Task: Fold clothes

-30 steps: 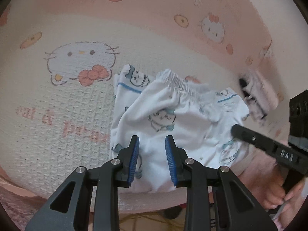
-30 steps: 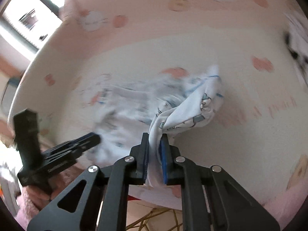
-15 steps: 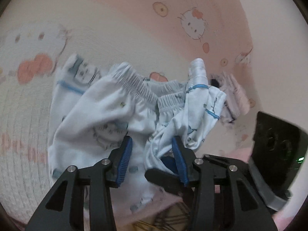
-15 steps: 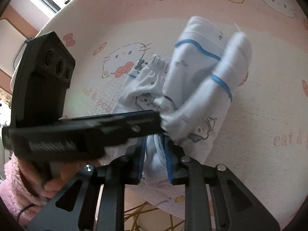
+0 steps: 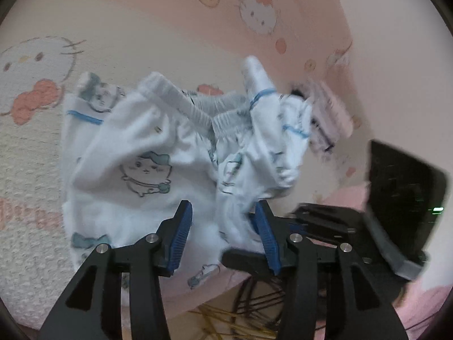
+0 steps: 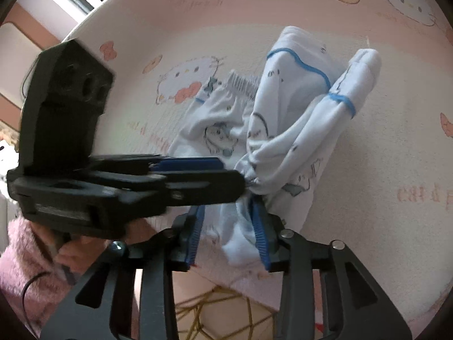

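The white pajama shorts (image 5: 147, 153) lie bunched near the front edge of the pink cat-print bedspread (image 5: 34, 170), gathered elastic waistband away from the tools, one blue-piped leg standing up. Soft knit, cartoon print. The left tool (image 5: 220, 232) and right tool (image 6: 228, 228) are both opening, cloth loose between their ribbed blue pads. The bedspread's pink lettering is probably unreadable.

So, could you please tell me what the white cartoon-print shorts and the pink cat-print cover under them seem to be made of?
White cartoon-print shorts: soft matte knit, probably cotton; it crumples and has a gathered elastic waistband. Pink cat-print cover: apparently textured woven fabric, with a pebbly, matte surface.
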A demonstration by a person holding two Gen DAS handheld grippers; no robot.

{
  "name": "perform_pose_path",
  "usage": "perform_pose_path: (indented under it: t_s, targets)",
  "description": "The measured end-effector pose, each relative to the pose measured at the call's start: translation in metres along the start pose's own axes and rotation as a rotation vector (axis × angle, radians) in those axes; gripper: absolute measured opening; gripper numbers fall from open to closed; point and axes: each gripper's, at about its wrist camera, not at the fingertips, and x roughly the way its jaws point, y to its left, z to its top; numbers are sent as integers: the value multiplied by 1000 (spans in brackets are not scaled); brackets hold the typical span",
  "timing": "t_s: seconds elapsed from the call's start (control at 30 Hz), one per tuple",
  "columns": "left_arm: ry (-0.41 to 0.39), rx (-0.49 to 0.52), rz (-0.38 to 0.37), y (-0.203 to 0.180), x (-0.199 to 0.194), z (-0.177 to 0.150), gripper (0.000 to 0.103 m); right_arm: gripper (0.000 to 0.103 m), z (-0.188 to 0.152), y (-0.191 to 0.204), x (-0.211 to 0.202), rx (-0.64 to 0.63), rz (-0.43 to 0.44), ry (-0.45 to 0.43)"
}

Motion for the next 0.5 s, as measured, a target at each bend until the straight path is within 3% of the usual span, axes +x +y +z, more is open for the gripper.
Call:
perform_pose_path:
  t_s: [0.03,0.1,0.17,0.23,0.33,0.5]
  targets:
    - [0,29,12,-7,5,1,43,36,-3,0,-3,3,-7,2]
    - [0,84,38,-20,16,2,21,36,-5,-5,-7,23,-21,4]
    - [-10,109,87,-28,21,2,15,36,-7,-9,-11,46,-28,8]
    - [-24,84,129,-27,21,4,14,38,-11,-14,-20,65,-30,17]
    - [-31,24,122,-19,19,10,14,42,-16,-31,-40,120,-46,3]
    - [-38,-26,99,-8,16,7,14,44,-14,-74,-41,315,-171,-34]
